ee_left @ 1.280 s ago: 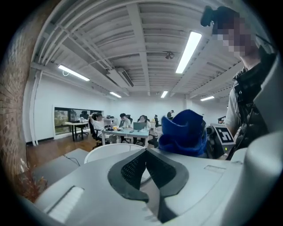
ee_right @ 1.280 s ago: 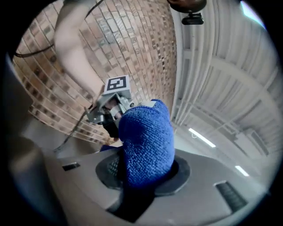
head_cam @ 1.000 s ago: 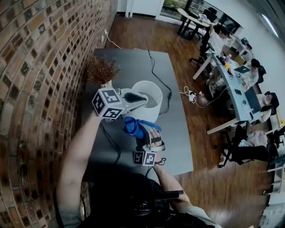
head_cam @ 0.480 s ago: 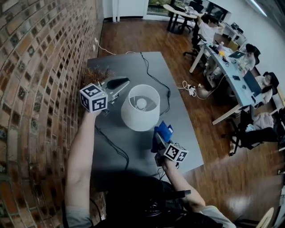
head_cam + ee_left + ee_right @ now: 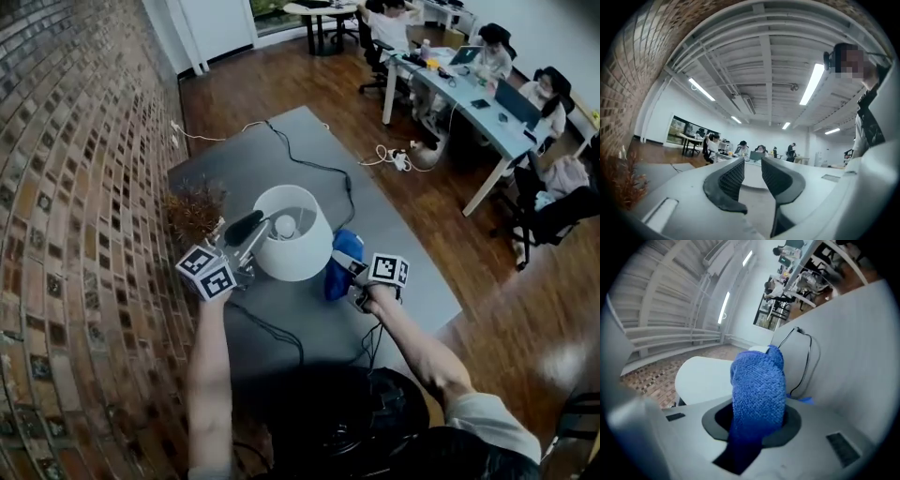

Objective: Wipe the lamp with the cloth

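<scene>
Your left gripper (image 5: 247, 231) sits left of centre in the head view, with its marker cube down by the brick wall (image 5: 75, 187). It points up and right at the white table lamp with a drum shade (image 5: 292, 246). In the left gripper view the left gripper (image 5: 752, 165) shows its two dark ribbed fingers (image 5: 732, 174) standing a little apart. They have just been opening, and nothing is gripped between them. Something pale and rounded shows past the gap, but you can't tell what it is.

Your right gripper (image 5: 349, 270) is right of centre in the head view. Its fingers are clamped on the blue knitted cloth (image 5: 342, 264), which hangs in a bunch just beside the lower right edge of the shade. Whether the cloth touches the shade can't be told from above. In the right gripper view the right gripper (image 5: 755, 422) has the cloth (image 5: 758, 385) standing up out of its fingers and filling the middle of the frame. The white shade (image 5: 701, 376) lies behind it at the left.

The lamp stands in the middle of the grey worktop (image 5: 230, 169), between your two grippers. Its bulb (image 5: 284, 225) shows inside the open top. A black cable (image 5: 319, 169) runs from the lamp toward the far end of the worktop. A tuft of dried brown plant (image 5: 194, 211) stands just left of the lamp, by the wall. People sit at a long desk (image 5: 469, 80) in the upper right, well apart from you.
</scene>
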